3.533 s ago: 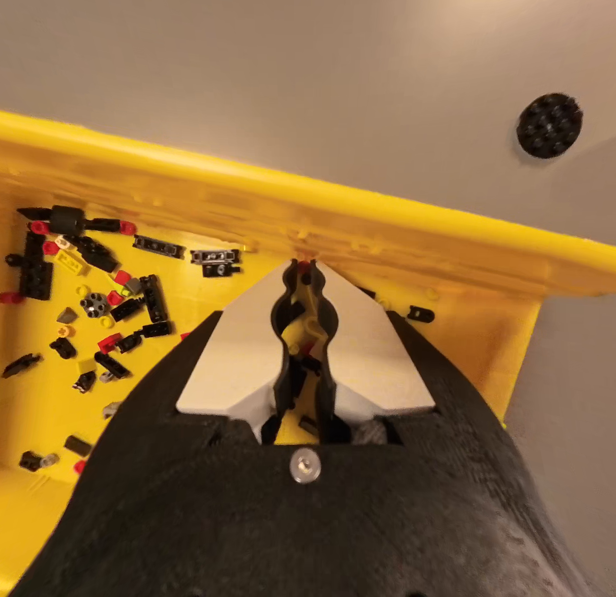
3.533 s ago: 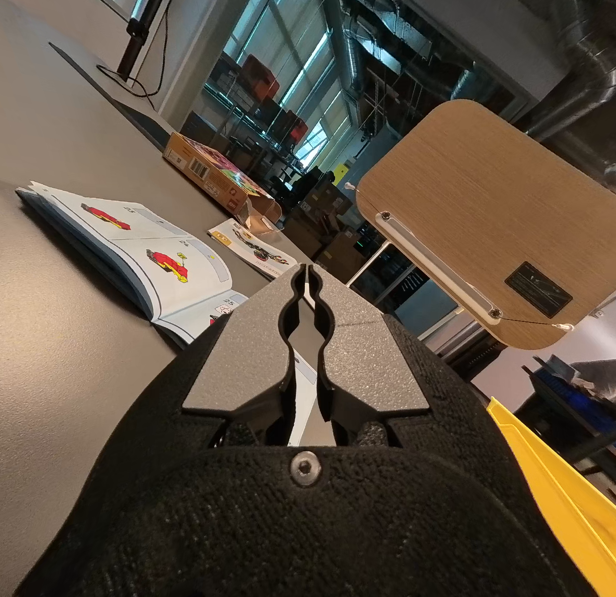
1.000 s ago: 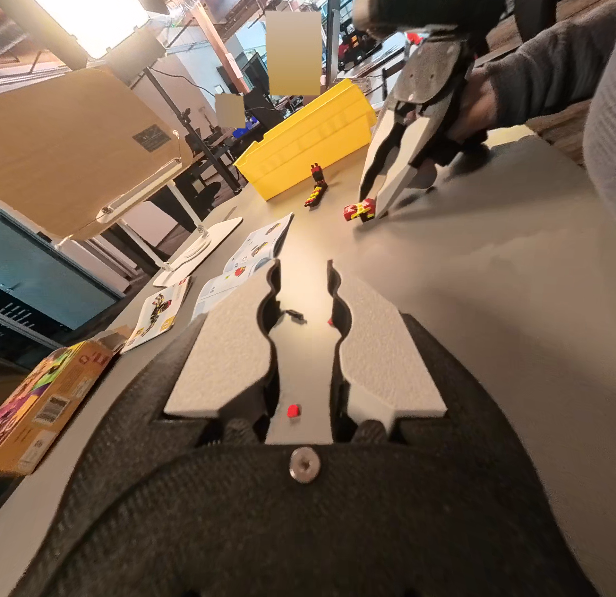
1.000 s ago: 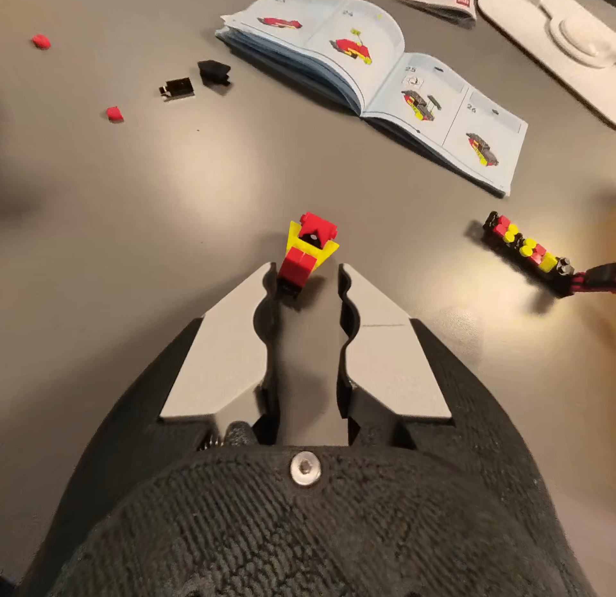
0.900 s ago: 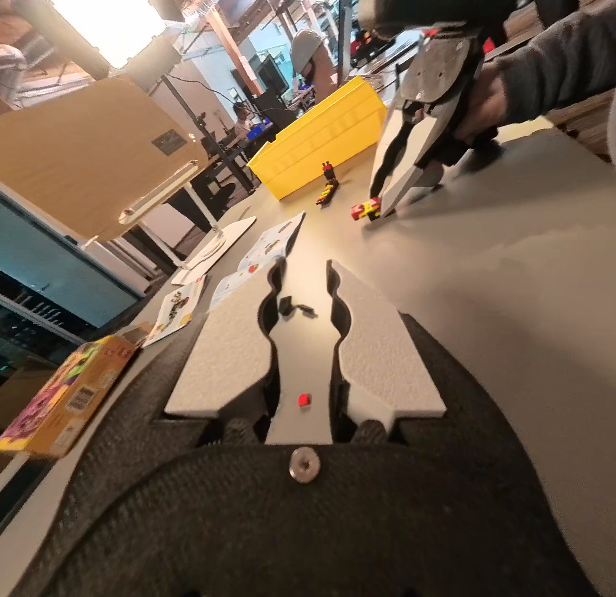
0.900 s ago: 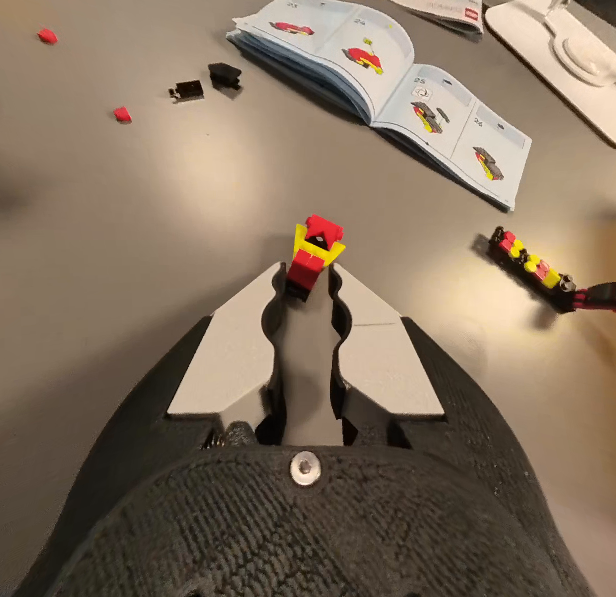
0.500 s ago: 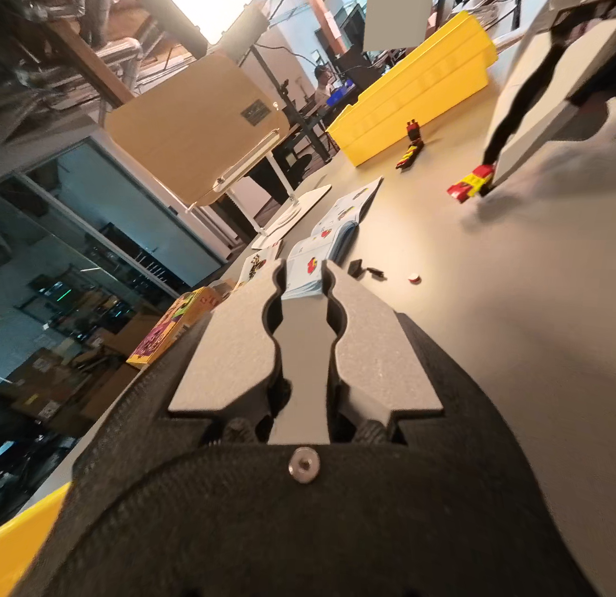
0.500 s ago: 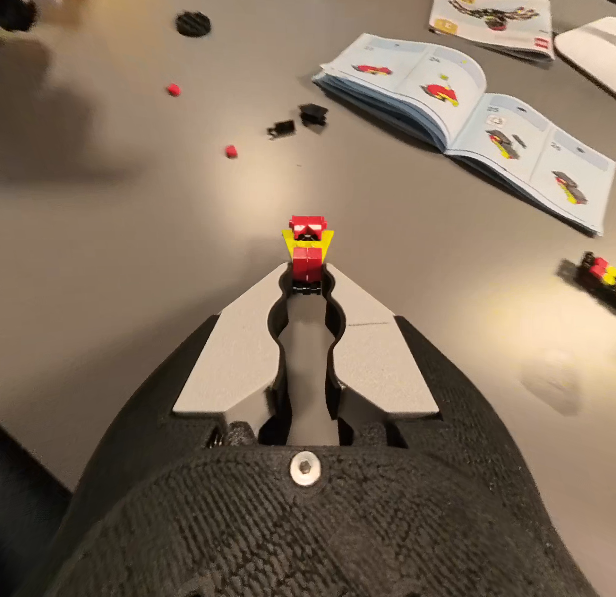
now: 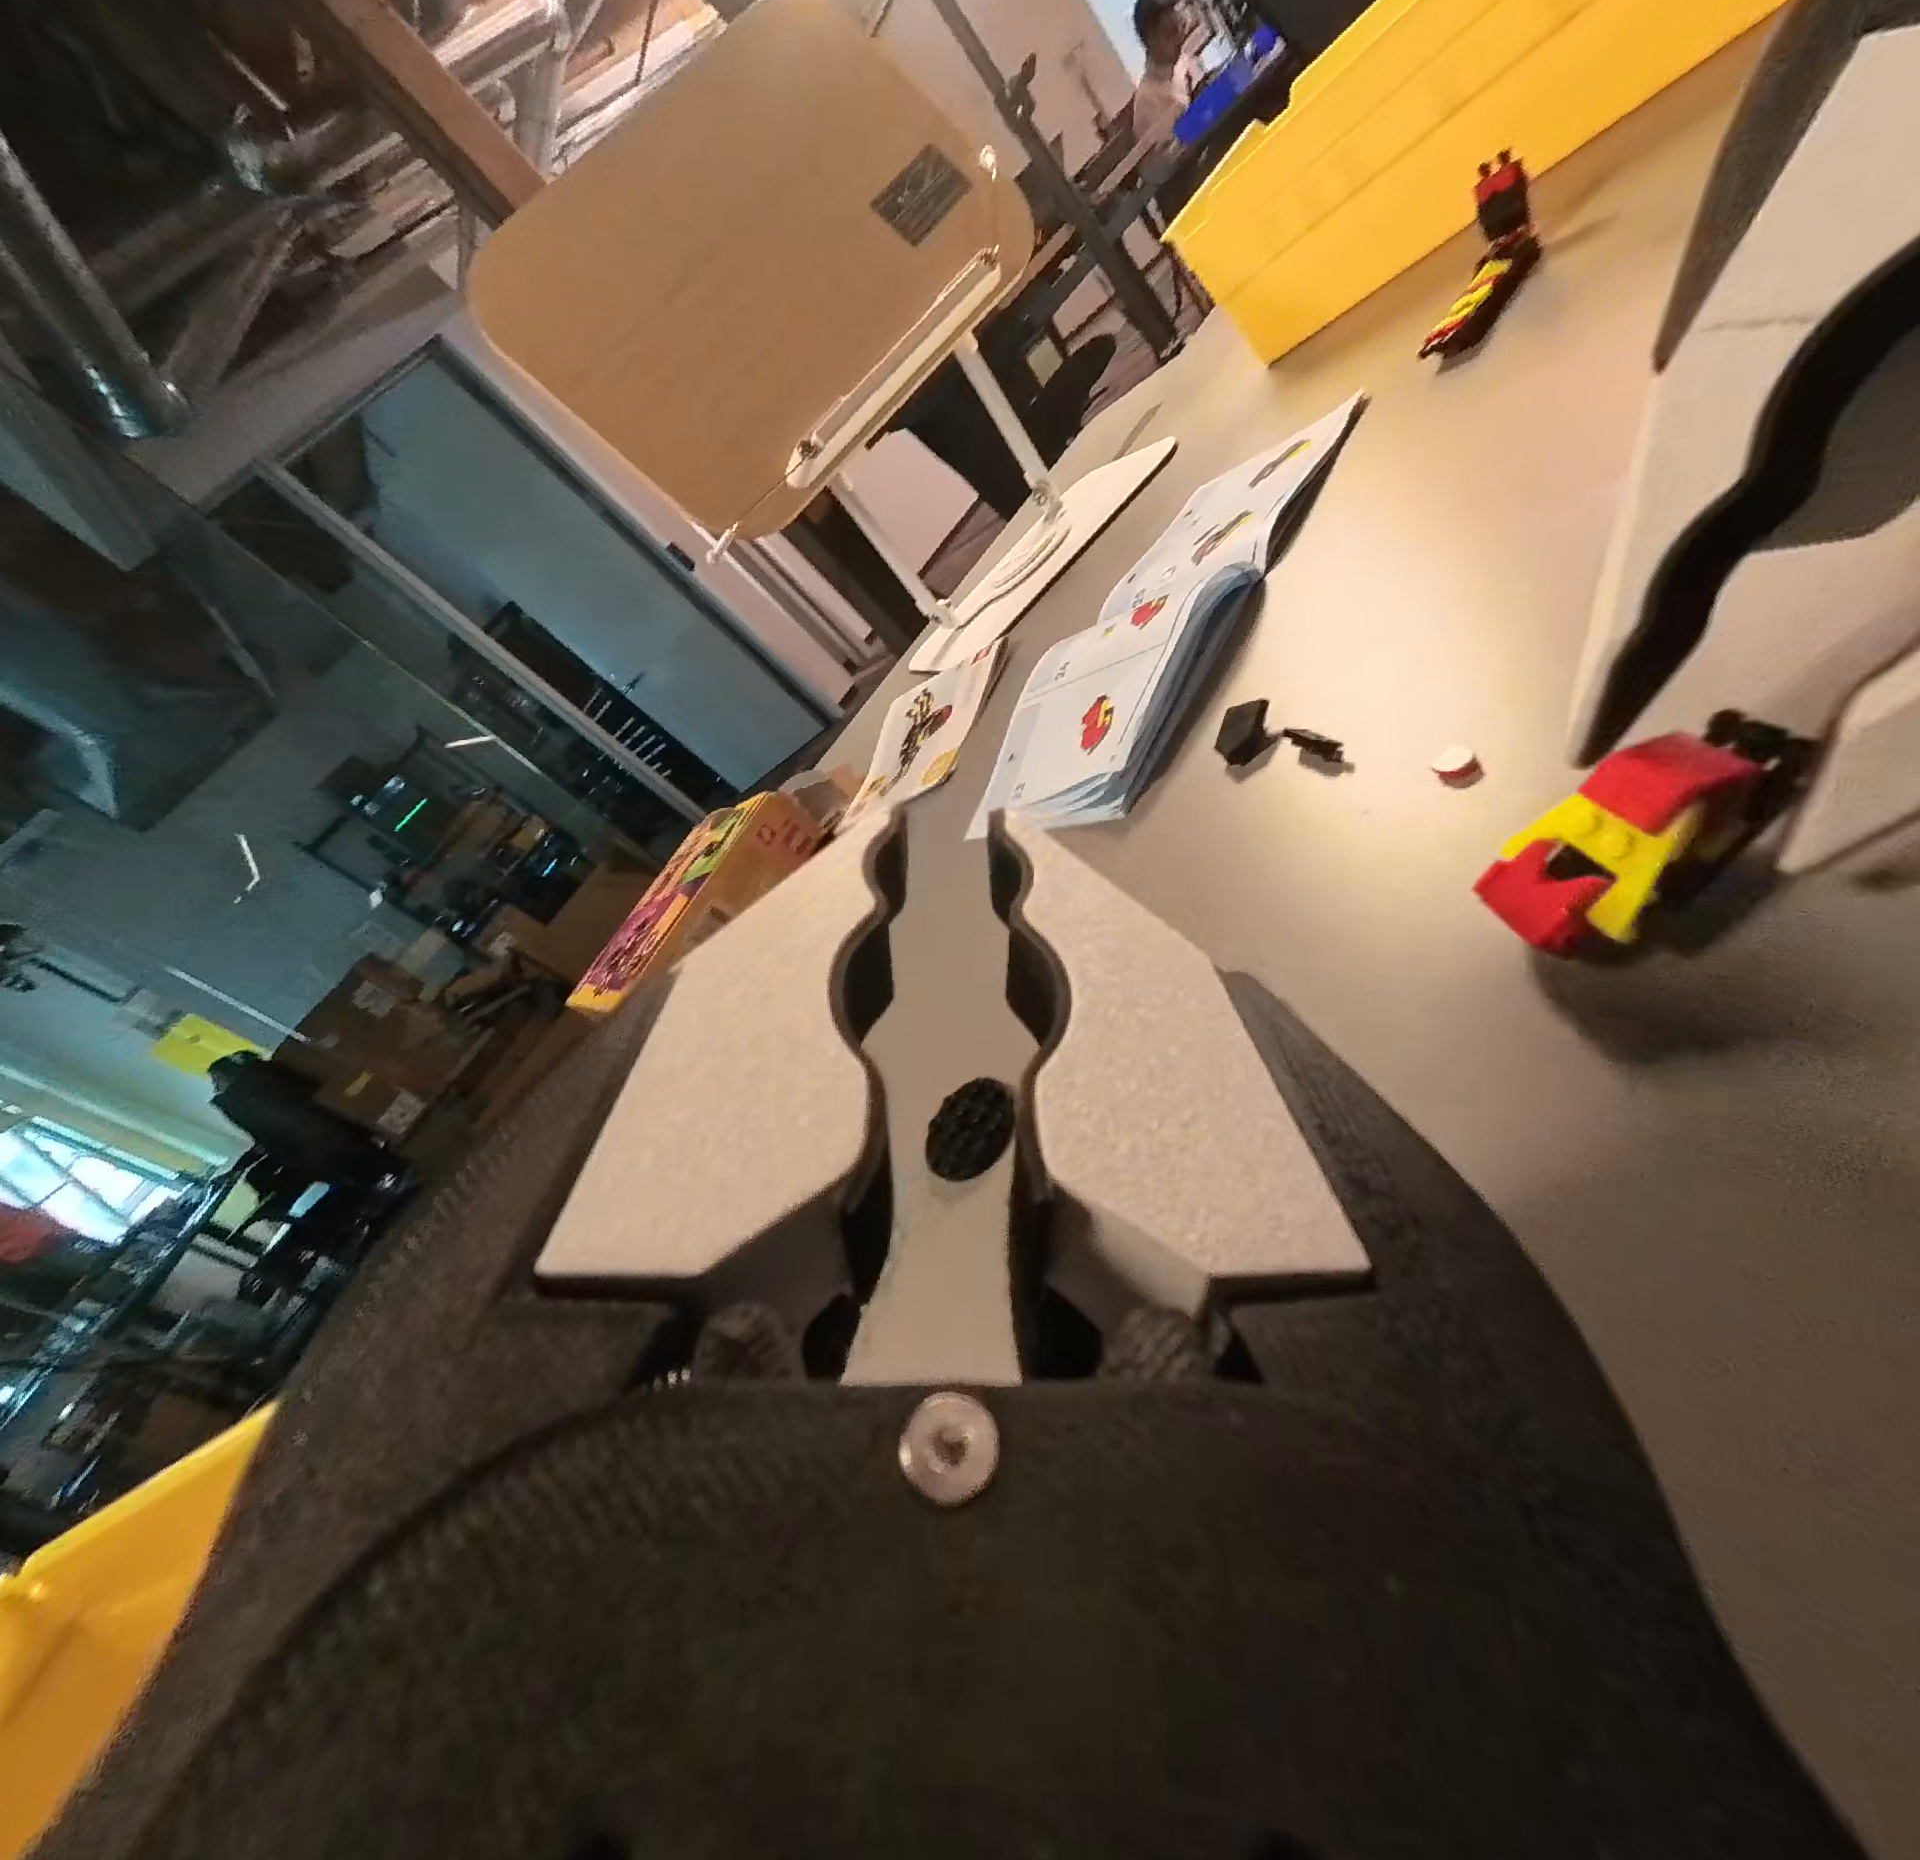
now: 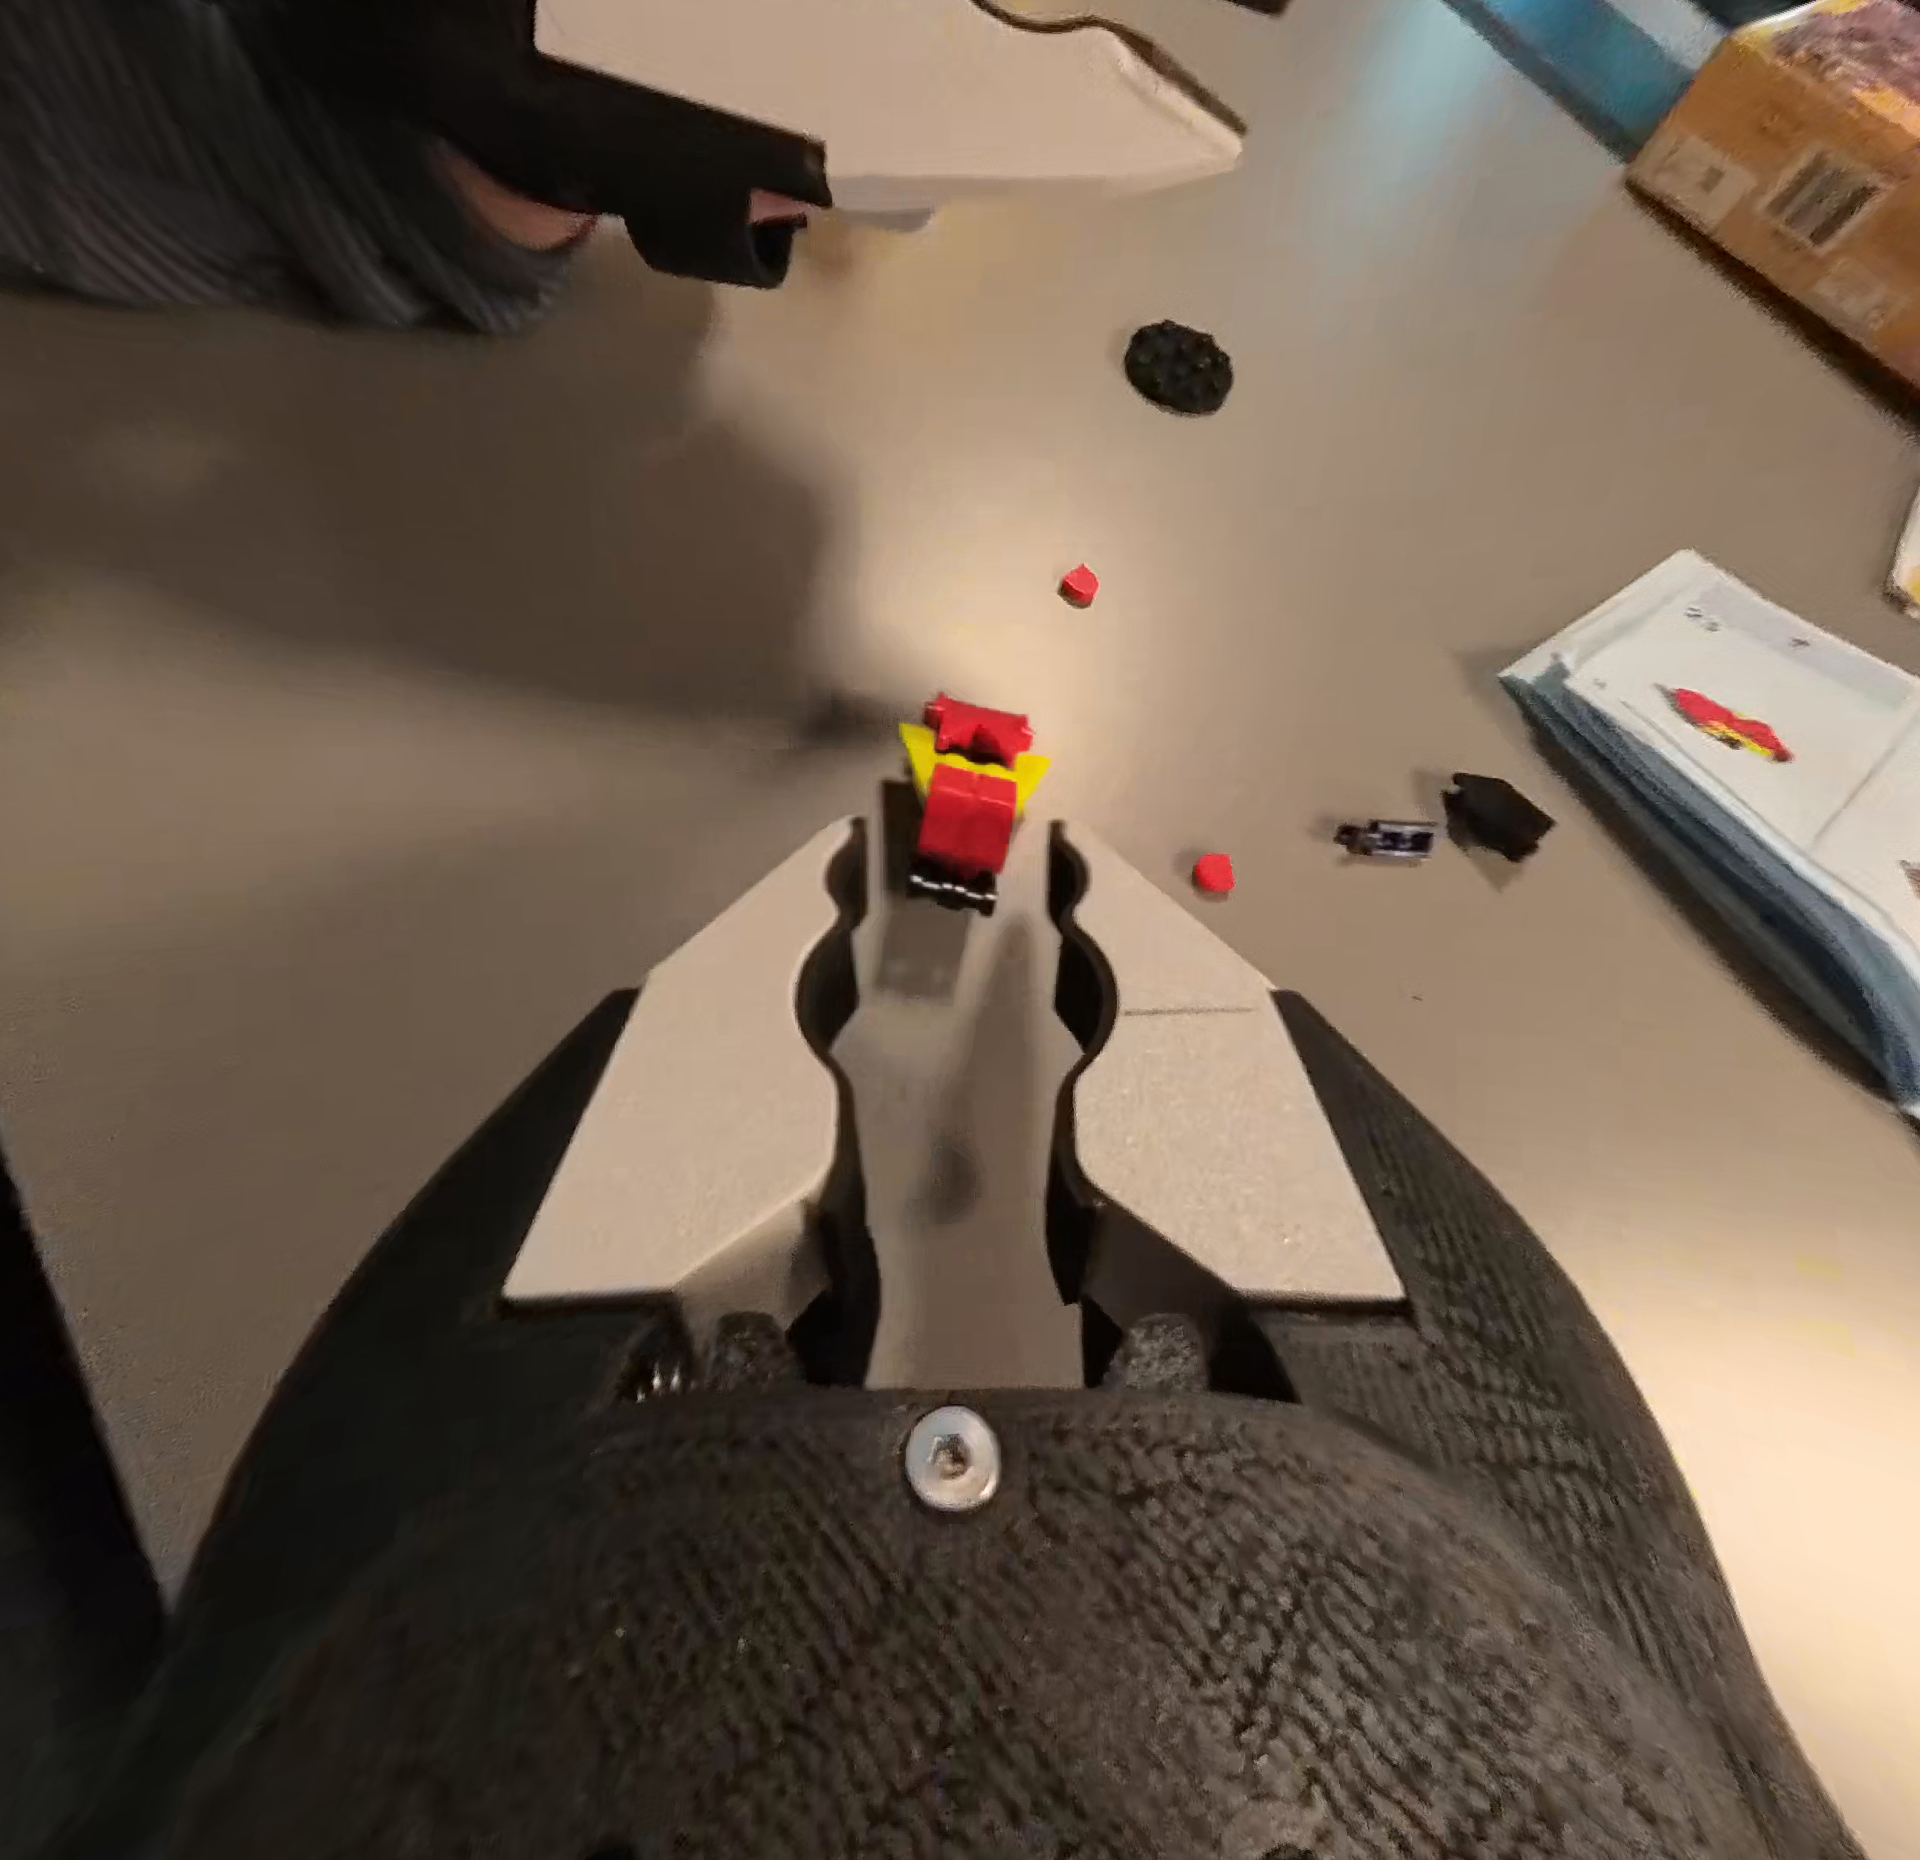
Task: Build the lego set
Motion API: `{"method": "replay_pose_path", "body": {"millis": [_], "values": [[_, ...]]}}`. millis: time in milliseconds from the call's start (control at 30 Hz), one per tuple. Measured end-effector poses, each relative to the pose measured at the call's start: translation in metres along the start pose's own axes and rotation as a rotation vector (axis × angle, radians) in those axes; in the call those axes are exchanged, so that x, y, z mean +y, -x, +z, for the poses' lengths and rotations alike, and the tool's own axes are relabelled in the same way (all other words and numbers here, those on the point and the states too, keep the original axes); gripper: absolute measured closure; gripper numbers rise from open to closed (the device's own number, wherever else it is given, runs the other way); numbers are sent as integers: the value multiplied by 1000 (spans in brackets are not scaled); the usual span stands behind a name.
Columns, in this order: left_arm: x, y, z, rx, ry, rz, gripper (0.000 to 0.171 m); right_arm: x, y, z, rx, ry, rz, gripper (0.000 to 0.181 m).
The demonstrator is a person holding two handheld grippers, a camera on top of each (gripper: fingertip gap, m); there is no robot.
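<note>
Right wrist view shows my right gripper (image 10: 951, 844) with jaws parted around the tail of the red-and-yellow lego model (image 10: 966, 787), which sits mid-table. My left gripper (image 9: 945, 854) hangs released and empty. I judge this is the pick-up step: next I must clench squarely on the model.

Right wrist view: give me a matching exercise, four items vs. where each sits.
Items:
1. red-yellow model
2. black round plate
3. booklet
4. box

Places:
A. top right corner
B. between the right gripper's fingertips
C. right edge, lying open
D. on the table, beyond the two loose red bits

Pairs: 1-B, 2-D, 3-C, 4-A
</note>
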State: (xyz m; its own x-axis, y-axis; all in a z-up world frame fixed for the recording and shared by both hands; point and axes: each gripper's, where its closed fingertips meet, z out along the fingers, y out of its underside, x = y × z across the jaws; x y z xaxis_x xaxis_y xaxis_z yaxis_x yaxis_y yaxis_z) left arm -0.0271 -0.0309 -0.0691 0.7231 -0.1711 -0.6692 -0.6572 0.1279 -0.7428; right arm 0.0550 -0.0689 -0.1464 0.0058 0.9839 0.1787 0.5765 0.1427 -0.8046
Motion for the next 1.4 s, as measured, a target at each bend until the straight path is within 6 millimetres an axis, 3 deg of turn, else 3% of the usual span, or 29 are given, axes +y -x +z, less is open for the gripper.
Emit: {"method": "replay_pose_path", "body": {"millis": [100,267,367,433,500,600,733,1100,1233,1400], "values": [[3,4,-6,-35,29,-8,157,-1,1,-3,-65,-21,40,137],[-3,4,-15,-70,39,-43,157,4,1,-1,-127,10,66,142],[-9,-7,-18,-41,31,-32,155,5,0,1,-95,23,20,162],[-17,-25,-21,34,3,-3,146,5,-3,1,-83,19,22,162],[-25,-46,-25,119,-29,86,137,2,-8,-1,-75,-7,43,162],[-22,-74,-21,153,15,364,123,-6,-13,-7,-82,-71,87,163],[-15,-95,-10,119,61,684,124,-16,-15,-14,-75,-128,94,163],[-15,-83,-1,-36,114,867,149,-29,-13,-10,-95,-170,57,162],[-14,-80,-4,-42,105,897,150,-36,-14,-20,-166,-254,-36,140],[-9,-78,-10,5,44,907,150,-5,-37,-17,-360,-166,-206,147]]}}
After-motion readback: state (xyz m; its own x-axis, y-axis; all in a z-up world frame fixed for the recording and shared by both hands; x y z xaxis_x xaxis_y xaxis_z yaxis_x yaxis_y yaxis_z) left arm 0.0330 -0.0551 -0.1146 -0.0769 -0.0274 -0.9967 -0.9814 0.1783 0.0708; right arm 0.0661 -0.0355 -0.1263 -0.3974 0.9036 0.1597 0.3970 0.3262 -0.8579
